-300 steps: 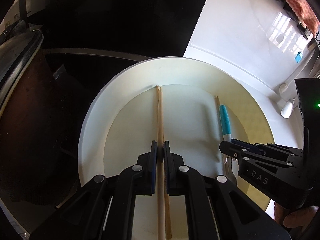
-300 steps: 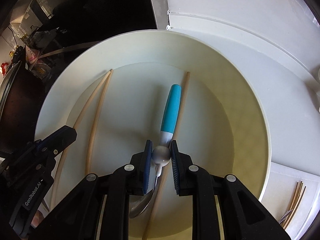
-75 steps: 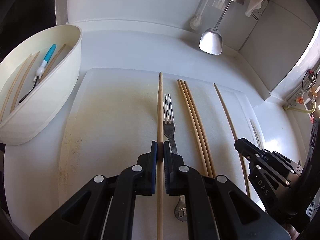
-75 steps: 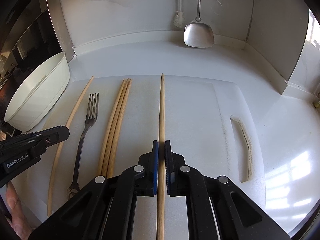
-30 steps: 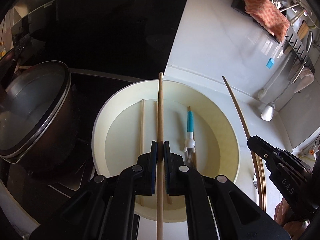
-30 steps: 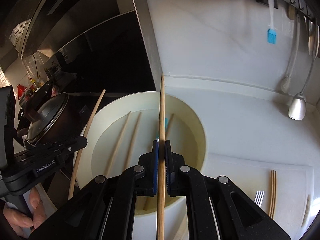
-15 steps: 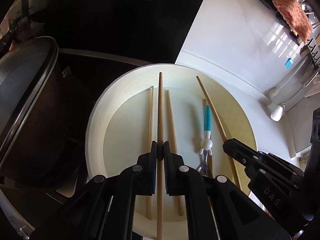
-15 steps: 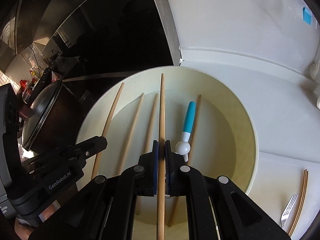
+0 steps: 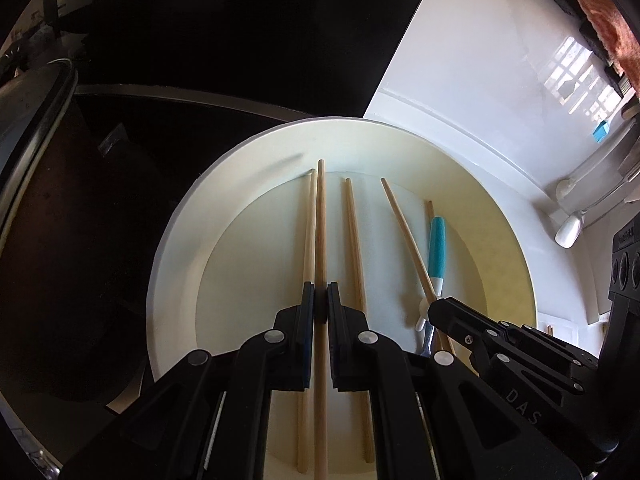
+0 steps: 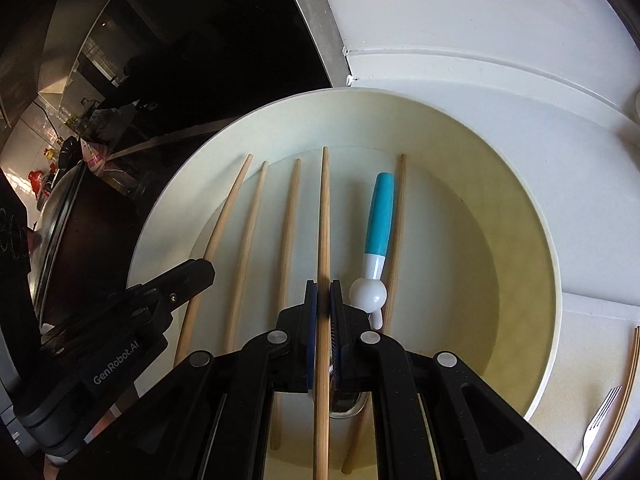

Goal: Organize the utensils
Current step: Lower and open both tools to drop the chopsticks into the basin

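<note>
A cream bowl [image 9: 516,248] [image 10: 548,240] fills both views. My left gripper [image 9: 320,300] is shut on a wooden chopstick [image 9: 321,220] that reaches down into the bowl. My right gripper [image 10: 323,296] is shut on another chopstick [image 10: 324,208], also pointing into the bowl; that gripper [image 9: 436,306] shows from the side in the left wrist view, and the left gripper [image 10: 200,270] in the right wrist view. On the bowl's floor lie several loose chopsticks [image 9: 354,240] [image 10: 290,208] and a blue-handled spoon [image 9: 435,248] [image 10: 378,216].
A dark lidded pot [image 9: 36,168] [image 10: 60,200] stands left of the bowl on a black stove. At the right, a cutting board [image 10: 580,360] holds a fork [image 10: 598,424] and more chopsticks [image 10: 630,380]. White counter and wall lie behind, with hanging utensils [image 9: 576,216].
Both grippers have come lower and closer over the bowl. The two held chopsticks now reach to the bowl's floor beside the loose ones.
</note>
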Demonstrator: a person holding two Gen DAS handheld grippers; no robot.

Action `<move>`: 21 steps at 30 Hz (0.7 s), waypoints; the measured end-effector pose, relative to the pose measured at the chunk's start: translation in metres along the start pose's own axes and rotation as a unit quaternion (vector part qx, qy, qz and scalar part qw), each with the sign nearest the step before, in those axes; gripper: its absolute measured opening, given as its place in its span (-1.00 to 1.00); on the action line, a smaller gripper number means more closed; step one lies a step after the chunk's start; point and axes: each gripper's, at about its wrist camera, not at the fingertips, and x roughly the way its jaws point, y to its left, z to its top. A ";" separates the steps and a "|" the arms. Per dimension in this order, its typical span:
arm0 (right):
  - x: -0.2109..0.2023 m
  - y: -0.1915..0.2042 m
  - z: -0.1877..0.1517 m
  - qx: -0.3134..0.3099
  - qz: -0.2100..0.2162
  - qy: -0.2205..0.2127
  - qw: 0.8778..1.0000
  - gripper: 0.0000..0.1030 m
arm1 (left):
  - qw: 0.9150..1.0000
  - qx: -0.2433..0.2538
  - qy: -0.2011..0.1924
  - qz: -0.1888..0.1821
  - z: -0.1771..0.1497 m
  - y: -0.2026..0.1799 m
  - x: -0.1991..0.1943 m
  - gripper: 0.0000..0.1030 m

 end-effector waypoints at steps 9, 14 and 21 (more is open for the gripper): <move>0.010 -0.005 0.006 0.005 -0.008 0.015 1.000 -0.88 | 0.999 0.008 0.015 0.030 0.001 -0.001 0.016 -0.85; 0.013 -0.006 0.006 0.004 -0.011 0.019 1.000 -0.88 | 0.999 0.008 0.020 0.039 -0.001 0.002 0.020 -0.85; 0.015 -0.008 0.005 0.002 -0.010 0.025 1.000 -0.88 | 0.999 0.011 0.024 0.044 -0.005 0.004 0.019 -0.66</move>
